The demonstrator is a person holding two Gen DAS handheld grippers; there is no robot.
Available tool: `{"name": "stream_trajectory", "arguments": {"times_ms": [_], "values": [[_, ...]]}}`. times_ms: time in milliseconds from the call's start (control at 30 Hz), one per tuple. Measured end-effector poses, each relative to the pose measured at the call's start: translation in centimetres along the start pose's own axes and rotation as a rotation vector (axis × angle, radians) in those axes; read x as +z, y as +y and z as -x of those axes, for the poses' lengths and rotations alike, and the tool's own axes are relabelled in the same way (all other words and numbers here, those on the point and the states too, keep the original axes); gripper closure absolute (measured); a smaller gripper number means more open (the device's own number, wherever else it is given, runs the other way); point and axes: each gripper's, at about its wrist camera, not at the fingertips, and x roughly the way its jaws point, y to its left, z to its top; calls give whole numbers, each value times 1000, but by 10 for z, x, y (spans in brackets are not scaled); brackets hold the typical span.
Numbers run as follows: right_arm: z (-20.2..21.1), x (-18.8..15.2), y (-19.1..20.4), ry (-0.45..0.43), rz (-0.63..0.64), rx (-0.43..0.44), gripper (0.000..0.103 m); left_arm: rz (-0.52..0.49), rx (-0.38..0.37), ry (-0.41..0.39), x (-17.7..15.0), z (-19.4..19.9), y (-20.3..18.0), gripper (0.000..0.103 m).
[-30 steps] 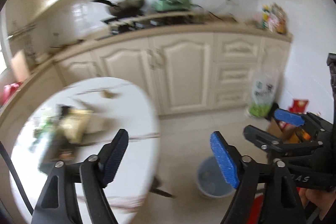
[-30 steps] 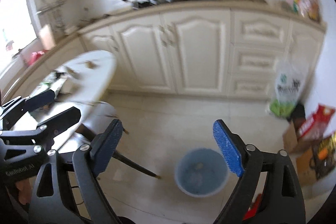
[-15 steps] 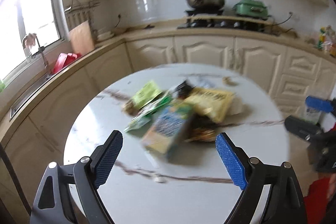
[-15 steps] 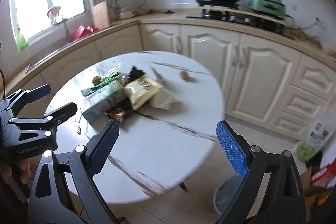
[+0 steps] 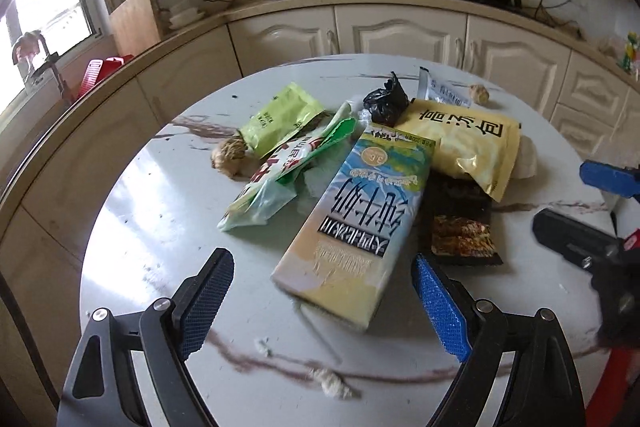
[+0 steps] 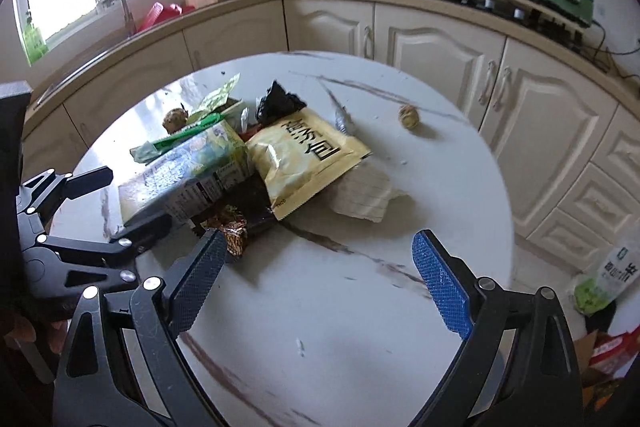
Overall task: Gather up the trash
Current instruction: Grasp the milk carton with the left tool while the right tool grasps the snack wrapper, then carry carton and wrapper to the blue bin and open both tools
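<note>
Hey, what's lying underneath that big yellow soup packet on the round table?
Under the yellow packet a dark snack wrapper pokes out, plus torn white paper on its far side. Whatever lies beneath its middle is covered.

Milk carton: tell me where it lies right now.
The milk carton lies flat mid-table in the left wrist view, between the green-and-white bag on its left and the yellow pouch on its right.
</note>
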Motion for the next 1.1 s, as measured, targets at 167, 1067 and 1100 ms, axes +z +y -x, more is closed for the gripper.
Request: {"name": "stream_trajectory", "arguments": {"times_ms": [167,1067,1100], "values": [[-16,3,6,23,-37,8,9,7,-30,17,7,-19,12,43],[-37,-3,50,78,22,-5,61,138,-33,-81,-45,64,72,55],[-34,-5,47,77,15,13,71,137,-37,-81,-45,67,70,55]]}}
